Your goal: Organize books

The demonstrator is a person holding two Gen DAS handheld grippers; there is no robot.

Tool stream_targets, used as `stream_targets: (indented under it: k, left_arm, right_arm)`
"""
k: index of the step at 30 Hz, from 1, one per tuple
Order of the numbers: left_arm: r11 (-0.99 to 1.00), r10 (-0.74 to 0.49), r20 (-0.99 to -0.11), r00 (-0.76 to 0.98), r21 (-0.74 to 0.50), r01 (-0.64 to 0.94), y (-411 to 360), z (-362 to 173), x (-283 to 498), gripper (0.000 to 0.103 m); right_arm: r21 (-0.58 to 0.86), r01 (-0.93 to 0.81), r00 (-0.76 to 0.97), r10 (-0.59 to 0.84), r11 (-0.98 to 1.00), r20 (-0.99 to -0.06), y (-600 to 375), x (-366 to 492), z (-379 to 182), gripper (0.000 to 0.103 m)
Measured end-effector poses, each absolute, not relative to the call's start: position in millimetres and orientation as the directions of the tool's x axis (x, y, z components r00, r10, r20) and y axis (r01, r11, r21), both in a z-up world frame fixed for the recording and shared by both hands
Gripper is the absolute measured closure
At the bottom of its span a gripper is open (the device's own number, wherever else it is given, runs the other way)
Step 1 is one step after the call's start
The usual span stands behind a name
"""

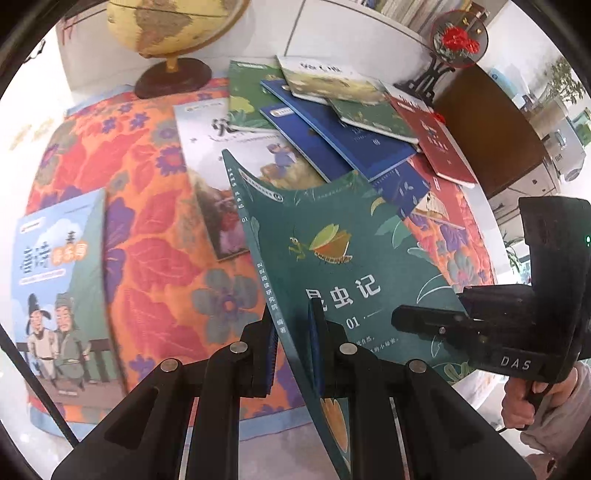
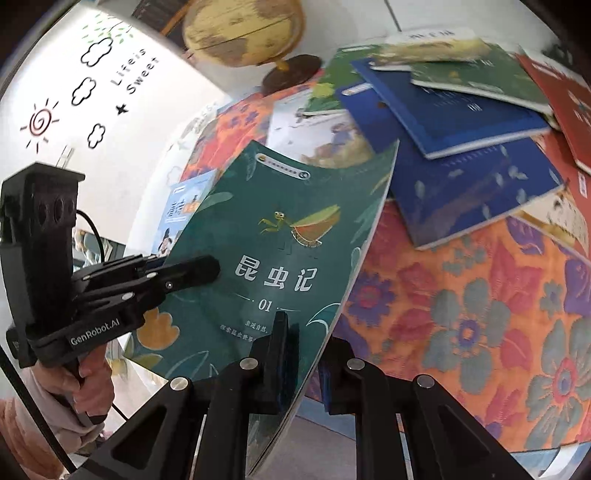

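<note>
A dark green book (image 1: 343,258) with a mantis on its cover is held up, tilted, above the floral cloth (image 1: 147,236). My left gripper (image 1: 293,332) is shut on its spine edge near the bottom. My right gripper (image 1: 424,321) comes in from the right and pinches the opposite edge. In the right wrist view the same green book (image 2: 280,236) bows slightly, with my right gripper (image 2: 303,343) shut on its lower right edge and my left gripper (image 2: 192,273) clamped on its left side. A loose pile of blue, green and red books (image 1: 332,122) lies behind it.
A light blue picture book (image 1: 55,288) lies alone on the cloth at the left. A globe (image 1: 173,33) stands at the back, with a round red-flower ornament (image 1: 458,37) and a dark wooden cabinet (image 1: 487,140) at the right. A person's hand (image 2: 88,380) holds each gripper handle.
</note>
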State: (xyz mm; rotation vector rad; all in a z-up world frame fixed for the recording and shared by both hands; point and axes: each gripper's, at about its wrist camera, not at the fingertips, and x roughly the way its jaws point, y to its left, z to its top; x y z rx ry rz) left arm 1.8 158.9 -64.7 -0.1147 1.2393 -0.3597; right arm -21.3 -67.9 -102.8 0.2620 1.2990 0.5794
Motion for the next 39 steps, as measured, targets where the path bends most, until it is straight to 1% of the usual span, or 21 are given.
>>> stream_targets:
  k: [7, 15, 22, 26, 33, 39]
  left_arm:
    - [0.941, -0.328, -0.894, 0.305, -0.281, 0.188, 187, -54, -2, 0.091]
    - [0.949, -0.315, -0.883, 0.347, -0.287, 0.133, 236, -45, -7, 0.091]
    - [0.963, -0.267, -0.884, 0.383, -0.258, 0.075, 287, -37, -9, 0.091]
    - [0.965, -0.255, -0.882, 0.395, -0.26, 0.042, 318, -36, -8, 0.091]
    - [0.969, -0.212, -0.891, 0.401, -0.246, -0.035, 371, -49, -4, 0.091]
    - [0.965, -0.198, -0.908, 0.371, -0.246, -0.089, 401, -73, 3, 0.091]
  right_arm:
    - [0.479, -0.315, 0.16, 0.544, 0.819, -0.824, -39, -17, -90, 0.089]
    - [0.476, -0.366, 0.152, 0.556, 0.8, -0.817, 8, -13, -79, 0.089]
    - [0.438, -0.424, 0.166, 0.543, 0.793, -0.823, 67, -8, -73, 0.089]
    - [0.448, -0.438, 0.158, 0.557, 0.78, -0.816, 101, -2, -74, 0.089]
    - [0.426, -0.469, 0.154, 0.546, 0.774, -0.823, 159, 6, -83, 0.088]
    - [0.451, -0.436, 0.11, 0.543, 0.779, -0.832, 190, 11, -106, 0.088]
